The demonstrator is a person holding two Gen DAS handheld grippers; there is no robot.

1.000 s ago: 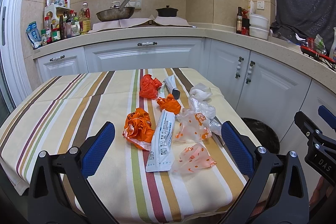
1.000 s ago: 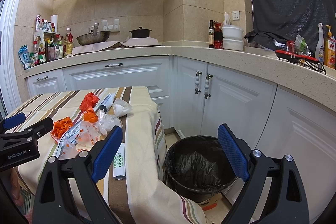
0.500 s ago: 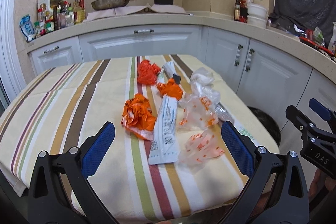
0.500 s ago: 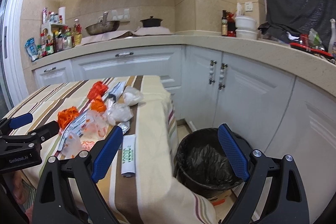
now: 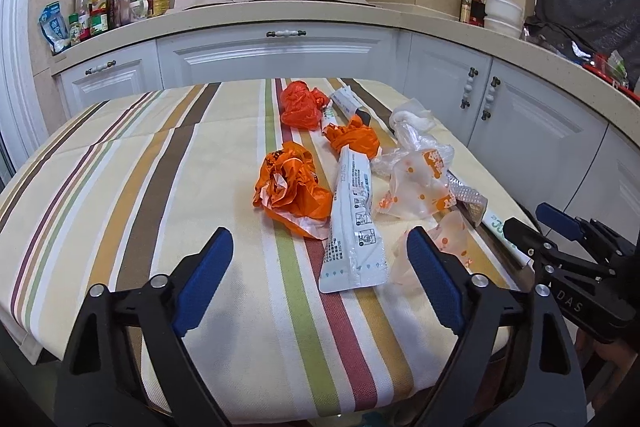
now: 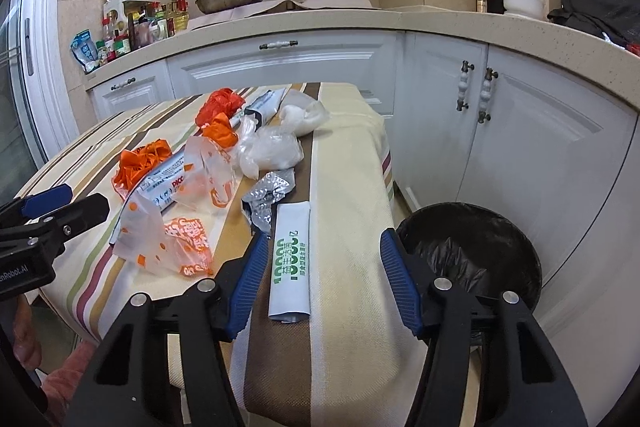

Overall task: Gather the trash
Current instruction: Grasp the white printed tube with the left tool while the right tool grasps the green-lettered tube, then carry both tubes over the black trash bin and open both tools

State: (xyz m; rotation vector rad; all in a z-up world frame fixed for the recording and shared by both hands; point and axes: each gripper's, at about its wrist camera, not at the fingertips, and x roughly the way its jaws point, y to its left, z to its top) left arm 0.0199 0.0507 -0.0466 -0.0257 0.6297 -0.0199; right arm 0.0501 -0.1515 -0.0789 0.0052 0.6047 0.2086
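Left fingers: spread wide, holding nothing, over the bench.
Right fingers: spread wide, holding nothing, straddling a white wrapper.
Beside: foil, bin.

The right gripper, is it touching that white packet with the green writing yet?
Cannot tell. In the right wrist view the open right gripper straddles the white packet, whose edge meets the left finger in the image, but height above the table isn't clear.

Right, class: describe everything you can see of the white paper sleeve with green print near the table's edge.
The flat white paper sleeve with green print is long and narrow and lies lengthwise on the striped tablecloth near the edge beside the black-lined bin. Its far end touches crumpled silver foil. The right hand-held gripper is open just before it.
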